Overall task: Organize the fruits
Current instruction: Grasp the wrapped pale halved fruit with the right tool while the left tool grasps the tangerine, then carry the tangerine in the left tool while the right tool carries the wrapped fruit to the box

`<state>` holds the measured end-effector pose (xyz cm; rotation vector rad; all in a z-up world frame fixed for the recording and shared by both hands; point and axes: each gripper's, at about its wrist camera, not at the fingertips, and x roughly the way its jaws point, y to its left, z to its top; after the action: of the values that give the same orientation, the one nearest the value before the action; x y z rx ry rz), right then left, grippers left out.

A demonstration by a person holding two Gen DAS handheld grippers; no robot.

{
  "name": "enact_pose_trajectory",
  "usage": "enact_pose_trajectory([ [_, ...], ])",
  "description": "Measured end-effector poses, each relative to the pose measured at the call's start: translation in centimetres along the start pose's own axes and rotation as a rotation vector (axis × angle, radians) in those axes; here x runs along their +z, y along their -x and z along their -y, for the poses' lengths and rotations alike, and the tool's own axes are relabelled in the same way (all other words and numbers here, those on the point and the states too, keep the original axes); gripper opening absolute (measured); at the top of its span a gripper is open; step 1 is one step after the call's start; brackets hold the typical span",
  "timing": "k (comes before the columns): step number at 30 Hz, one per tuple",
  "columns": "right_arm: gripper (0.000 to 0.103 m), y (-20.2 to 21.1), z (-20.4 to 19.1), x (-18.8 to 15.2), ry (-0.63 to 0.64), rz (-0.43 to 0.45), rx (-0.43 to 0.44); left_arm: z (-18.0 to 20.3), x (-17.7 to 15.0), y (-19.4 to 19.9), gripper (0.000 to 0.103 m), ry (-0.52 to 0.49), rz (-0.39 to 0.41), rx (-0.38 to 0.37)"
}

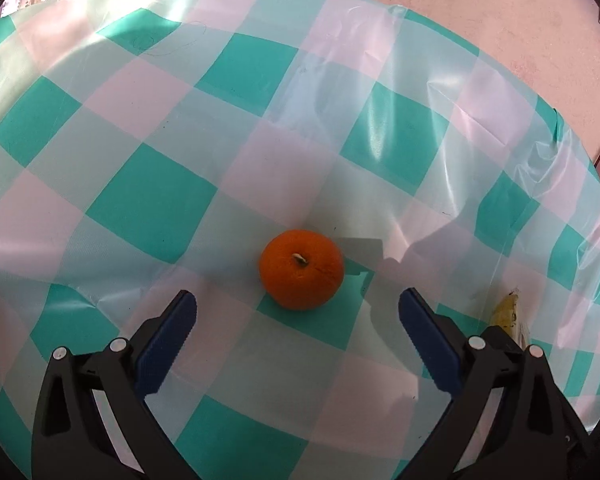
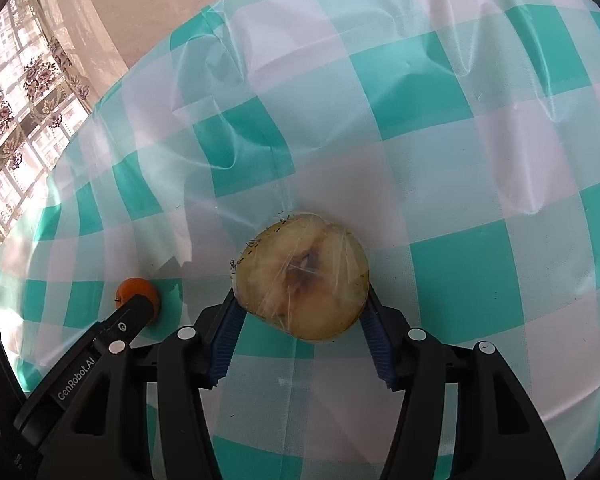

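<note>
- Fruit on this table comes in two pieces: an orange (image 1: 301, 269) and a pale yellow fruit wrapped in clear film (image 2: 302, 276).
- Nearest in the left wrist view, the left hand-held gripper (image 1: 298, 312) has its two blue pads (image 1: 164, 346) set wide apart, with nothing between them.
- The orange sits just ahead of that open gap, roughly centred between the two tips, stem end facing up, resting on the checked tablecloth (image 1: 148, 200) and not touched by either pad.
- Low at the right edge of the same view, a yellowish bit of fruit (image 1: 506, 312) peeks out behind the right-hand finger; too little shows to say more.
- In the right wrist view, the right hand-held gripper (image 2: 300, 308) is clamped on the wrapped fruit: both blue pads (image 2: 226, 334) press against its lower sides.
- The wrapped fruit is round and flattish, with a brown patch in the middle of its top face and crinkled film over it. Whether it rests on the cloth or is lifted just clear of it, I cannot tell.
- To the left in that view, a black finger of the left hand-held gripper (image 2: 134, 314) reaches in, its tip overlapping the orange (image 2: 134, 286), which lies well to the side of the wrapped fruit.
- Further out, the green-and-white tablecloth (image 2: 460, 120) spreads over the table (image 1: 556, 128), creased and shiny in places.
- Beyond the table edge lies a pinkish floor (image 1: 480, 0), and at the far left a window with patterned lace curtains (image 2: 16, 112).
</note>
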<state>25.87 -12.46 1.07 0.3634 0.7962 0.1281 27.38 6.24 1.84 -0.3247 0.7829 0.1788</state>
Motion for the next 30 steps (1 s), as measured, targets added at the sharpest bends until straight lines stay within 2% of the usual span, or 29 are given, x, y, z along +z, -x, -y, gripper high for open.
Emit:
enact_pose_trajectory([
  [2,0.056,0.2,-0.4,-0.2,0.010,0.001,0.002,0.3,0.7,-0.9,0.095,-0.010,-0.020,0.019],
  [4,0.056,0.3,-0.9,-0.3,0.020,0.005,0.005,0.9,0.9,-1.8,0.066,-0.039,-0.052,0.068],
  [6,0.056,0.0,-0.8,-0.1,0.016,0.006,0.008,1.2,0.9,-1.9,0.052,-0.056,-0.048,0.093],
  [7,0.056,-0.1,-0.8,0.0,0.013,0.007,0.009,1.0,1.0,-1.9,0.045,-0.048,-0.044,0.069],
  [10,0.056,0.1,-0.1,-0.1,0.018,0.011,0.017,-0.3,1.2,-1.7,0.044,0.010,-0.029,0.018],
  [15,0.056,0.8,1.3,-0.1,0.013,0.008,0.015,-1.0,1.4,-1.5,0.044,0.038,0.000,0.002],
  [24,0.056,0.5,1.4,0.1,0.022,0.003,0.045,-1.7,1.1,-1.0,0.044,0.070,0.038,-0.018],
  [30,0.056,0.6,1.8,0.2,0.015,-0.004,0.070,-1.9,-1.2,1.9,0.044,0.112,0.058,-0.010],
])
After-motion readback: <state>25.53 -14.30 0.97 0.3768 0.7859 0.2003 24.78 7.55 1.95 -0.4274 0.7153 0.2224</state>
